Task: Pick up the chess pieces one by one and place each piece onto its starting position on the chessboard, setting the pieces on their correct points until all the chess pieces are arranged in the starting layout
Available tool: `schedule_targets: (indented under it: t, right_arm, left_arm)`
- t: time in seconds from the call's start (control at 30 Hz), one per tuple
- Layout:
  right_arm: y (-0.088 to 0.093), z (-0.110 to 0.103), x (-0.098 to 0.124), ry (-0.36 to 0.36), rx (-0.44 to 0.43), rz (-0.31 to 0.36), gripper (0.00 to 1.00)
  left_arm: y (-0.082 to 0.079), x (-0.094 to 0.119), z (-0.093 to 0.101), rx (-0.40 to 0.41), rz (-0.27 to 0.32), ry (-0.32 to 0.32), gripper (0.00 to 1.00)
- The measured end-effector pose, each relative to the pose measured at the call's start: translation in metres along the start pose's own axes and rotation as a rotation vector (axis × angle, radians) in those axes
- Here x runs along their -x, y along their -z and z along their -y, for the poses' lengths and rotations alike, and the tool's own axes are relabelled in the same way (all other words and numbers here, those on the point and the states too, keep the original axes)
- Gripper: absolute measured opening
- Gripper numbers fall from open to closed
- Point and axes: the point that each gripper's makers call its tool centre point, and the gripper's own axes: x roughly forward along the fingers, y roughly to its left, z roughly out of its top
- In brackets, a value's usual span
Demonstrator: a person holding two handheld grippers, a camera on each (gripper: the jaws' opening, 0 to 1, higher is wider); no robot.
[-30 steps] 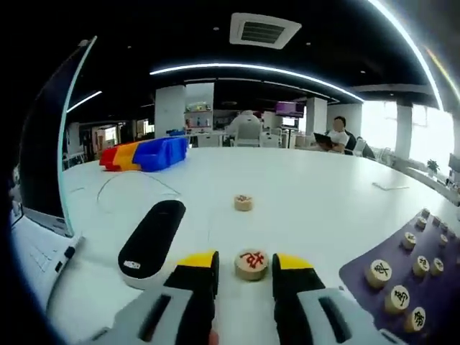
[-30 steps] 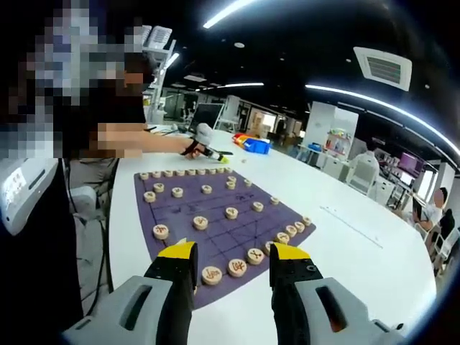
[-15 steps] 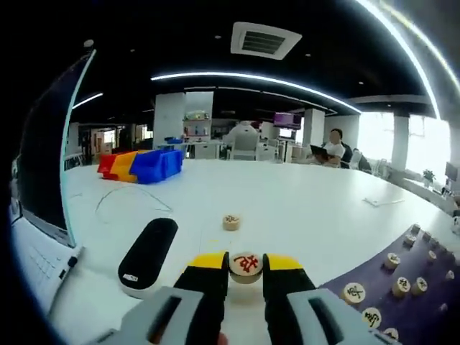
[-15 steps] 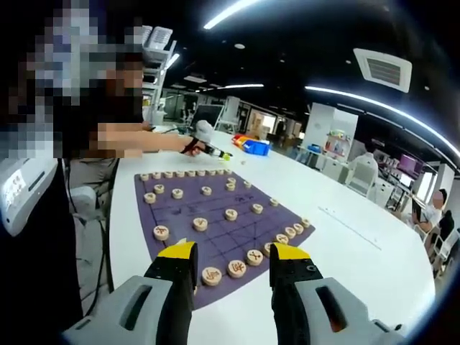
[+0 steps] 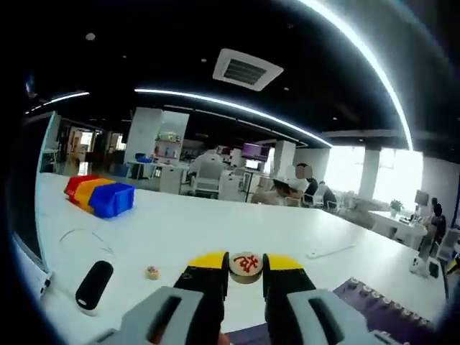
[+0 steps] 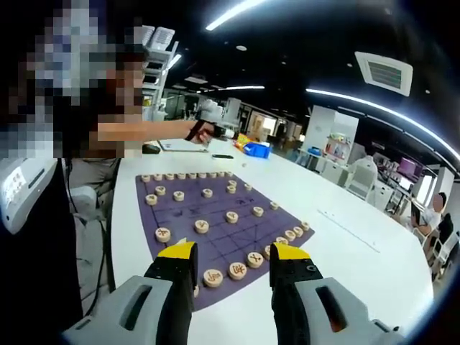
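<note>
— Wooden chess piece (image 5: 246, 267): where is it?
— Clamped between the left gripper (image 5: 244, 267) fingertips, above the white table (image 5: 215, 230).
— Right gripper (image 6: 233, 262)?
— Jaws apart, empty, over the purple chessboard (image 6: 223, 226).

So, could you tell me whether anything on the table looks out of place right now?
One chess piece lies alone on the white table, off the purple board, near a black oblong object. The left gripper holds another piece in the air.
</note>
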Motion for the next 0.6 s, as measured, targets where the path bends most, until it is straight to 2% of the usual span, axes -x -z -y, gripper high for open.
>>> schedule_targets:
  t: [0.07,0.1,0.23,0.37,0.6]
  right_arm:
    - [-0.001,0.000,0.001,0.001,0.001,0.003,0.41]
    - [-0.001,0.000,0.002,0.002,0.001,0.004,0.41]
    - [0.000,0.002,0.003,0.006,0.001,0.002,0.41]
    - [-0.001,0.002,0.003,0.006,-0.004,0.009,0.41]
    - [-0.002,0.002,0.004,0.003,0.000,0.013,0.41]
  left_arm:
    - [-0.003,-0.005,0.023,-0.016,0.000,0.045,0.21]
    - [-0.003,-0.009,0.042,-0.033,-0.005,0.084,0.21]
    - [0.007,-0.021,0.093,-0.087,-0.036,0.183,0.21]
    - [0.025,-0.028,0.136,-0.118,-0.068,0.247,0.21]
    - [0.064,-0.038,0.192,-0.186,-0.142,0.365,0.21]
